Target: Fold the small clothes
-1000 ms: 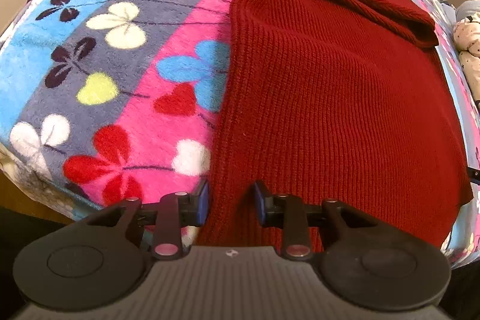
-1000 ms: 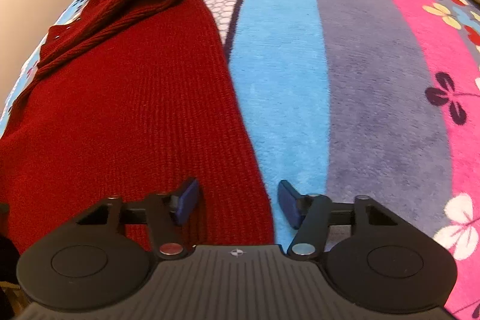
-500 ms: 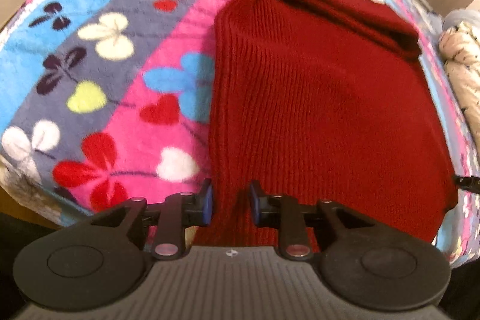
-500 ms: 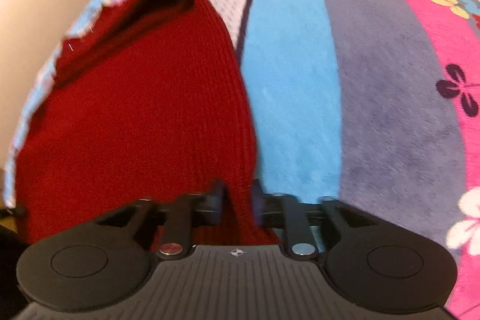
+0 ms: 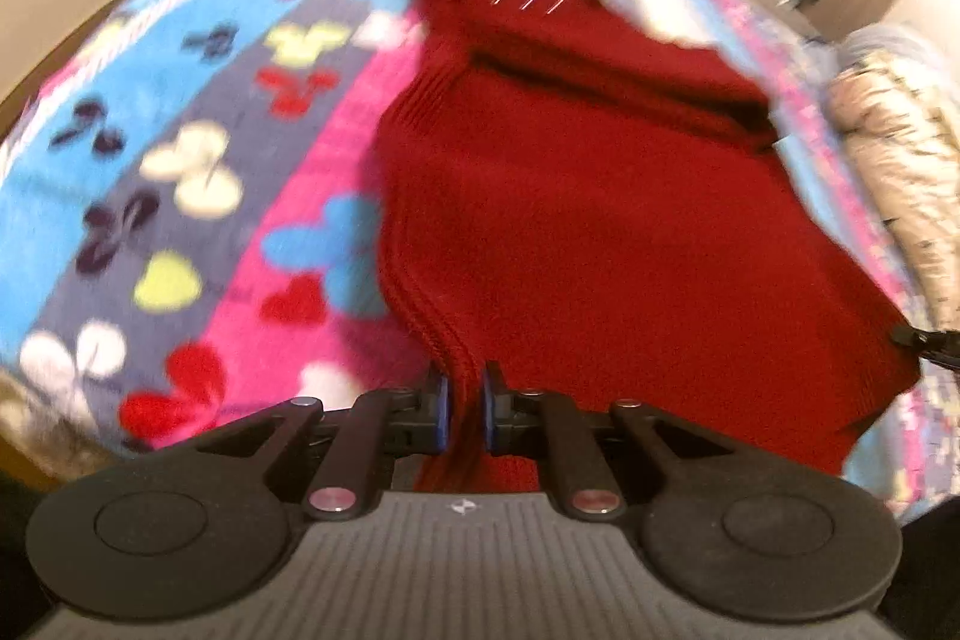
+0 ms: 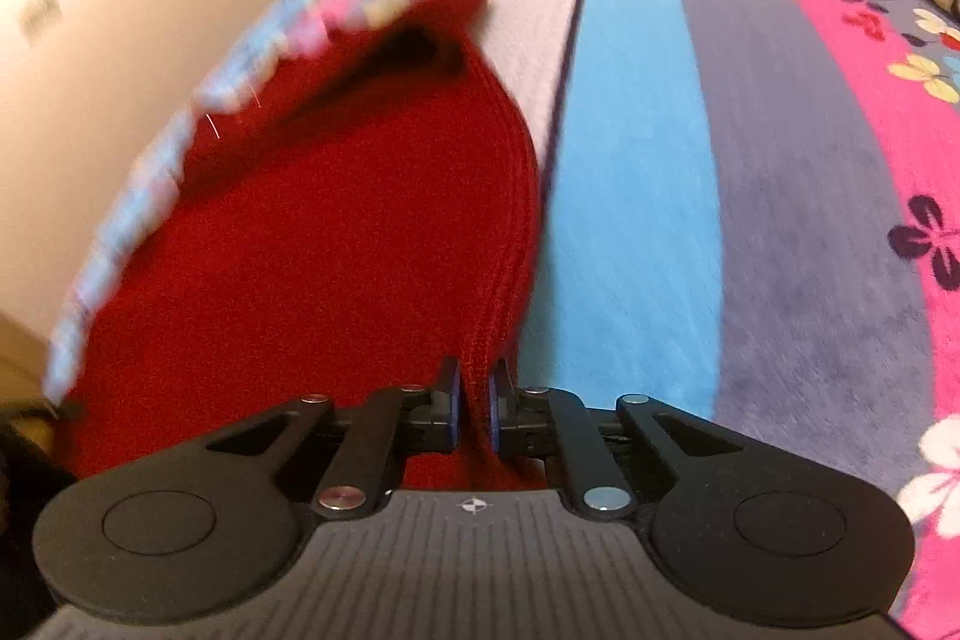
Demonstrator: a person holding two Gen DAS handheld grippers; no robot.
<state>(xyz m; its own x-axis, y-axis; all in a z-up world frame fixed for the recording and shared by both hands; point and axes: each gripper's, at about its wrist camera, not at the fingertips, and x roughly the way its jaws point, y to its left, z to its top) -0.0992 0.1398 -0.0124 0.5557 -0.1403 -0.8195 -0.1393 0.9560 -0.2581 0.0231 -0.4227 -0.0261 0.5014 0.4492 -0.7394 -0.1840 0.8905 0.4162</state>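
Sweater (image 5: 600,220) hem is pinched at both near corners: my left gripper (image 5: 462,415) has its blue pads clamped on the knit edge at the bottom centre of its view, and my right gripper (image 6: 474,412) is clamped the same way on the opposite edge. The red knit fills the middle of the left view and the left half of the right view, lying on the flowered blanket (image 5: 180,160), its neck end toward the top of the frame. I judge the step to be carrying the hem over toward the neck for a crosswise fold. To do it well I would lift both corners level and at one pace, keeping the hem taut between the tongs so the heavy knit does not sag or twist. Both views are blurred, so I cannot tell how far the cloth is off the blanket.
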